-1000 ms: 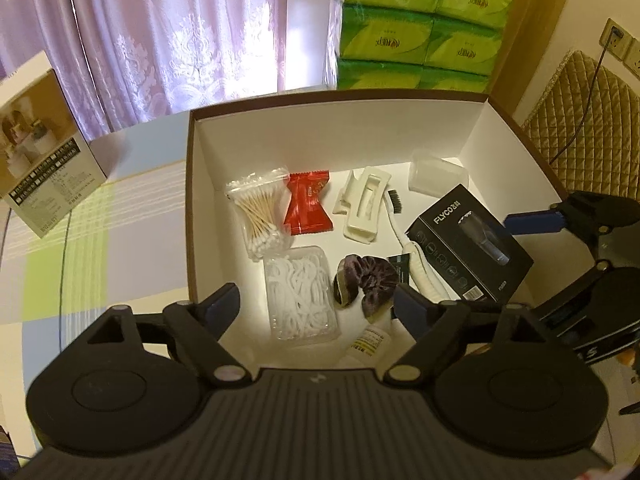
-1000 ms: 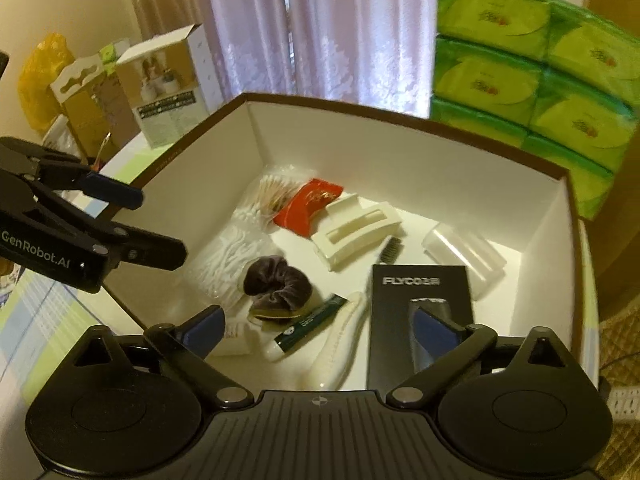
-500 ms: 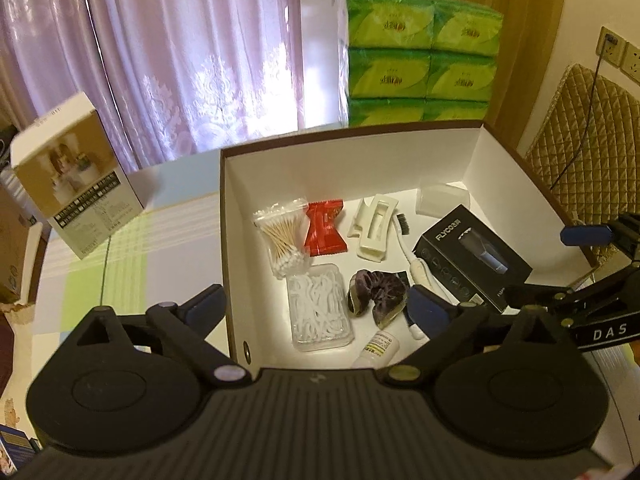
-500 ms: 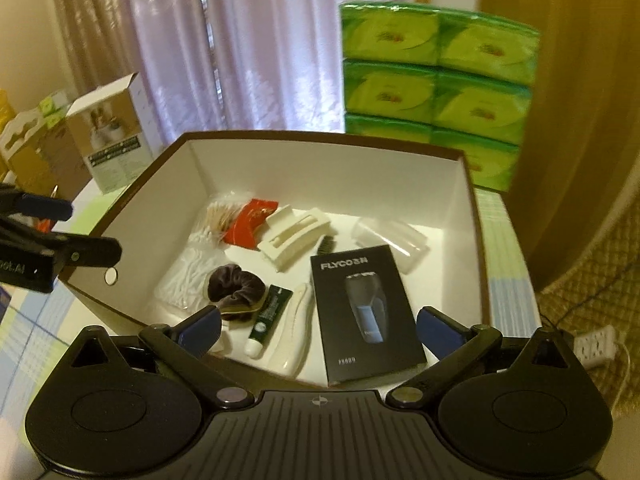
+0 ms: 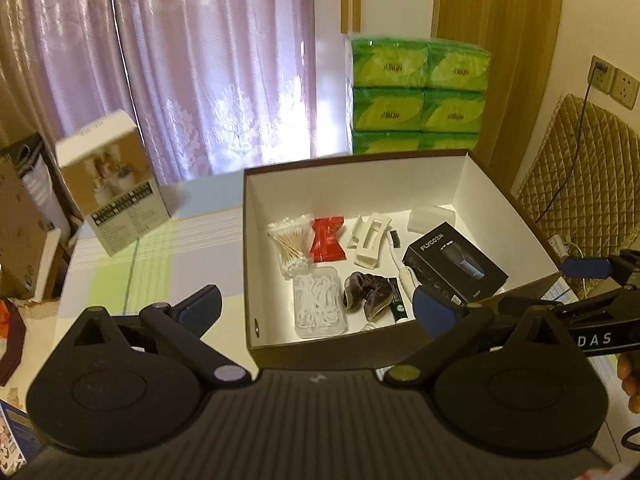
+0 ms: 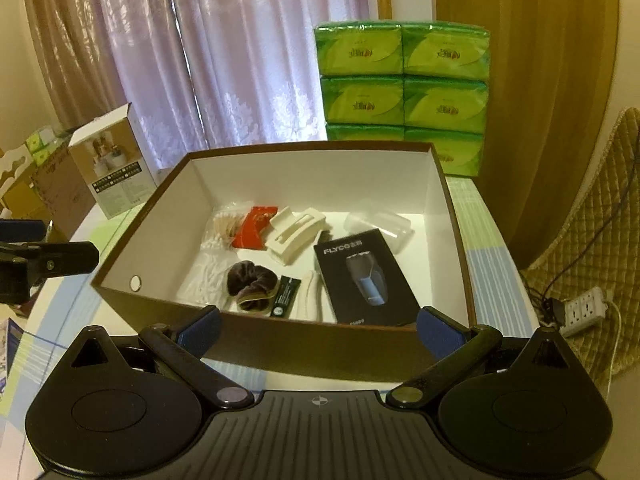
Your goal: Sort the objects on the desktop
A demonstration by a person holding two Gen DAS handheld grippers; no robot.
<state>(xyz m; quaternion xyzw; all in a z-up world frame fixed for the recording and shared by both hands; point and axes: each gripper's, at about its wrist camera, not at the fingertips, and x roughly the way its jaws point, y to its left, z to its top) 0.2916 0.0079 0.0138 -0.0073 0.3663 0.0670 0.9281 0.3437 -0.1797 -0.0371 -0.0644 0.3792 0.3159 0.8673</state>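
Observation:
An open brown box (image 5: 360, 157) with a white inside stands on the table. It holds a black FLYCO carton (image 5: 454, 266), a bag of cotton swabs (image 5: 289, 242), a red packet (image 5: 328, 234), a white hair clip (image 5: 370, 236), a clear case of floss picks (image 5: 320, 306), a dark scrunchie (image 5: 366, 292), a small tube and a white brush. My left gripper (image 5: 316, 308) hangs open and empty in front of the box's near-left corner. My right gripper (image 6: 318, 328) is open and empty before the near wall of the box (image 6: 312, 146), facing the FLYCO carton (image 6: 366, 276).
Green tissue packs (image 5: 420, 96) are stacked behind the box. A white product carton (image 5: 114, 180) stands at the left on the striped tablecloth (image 5: 132, 276). A quilted chair back (image 5: 580, 176) and a power strip (image 6: 584, 308) are at the right. Cardboard boxes (image 6: 44, 184) sit far left.
Both grippers have drawn back and risen from over the box's inside to in front of its near wall. Both stayed open and empty. The items in the box have not moved.

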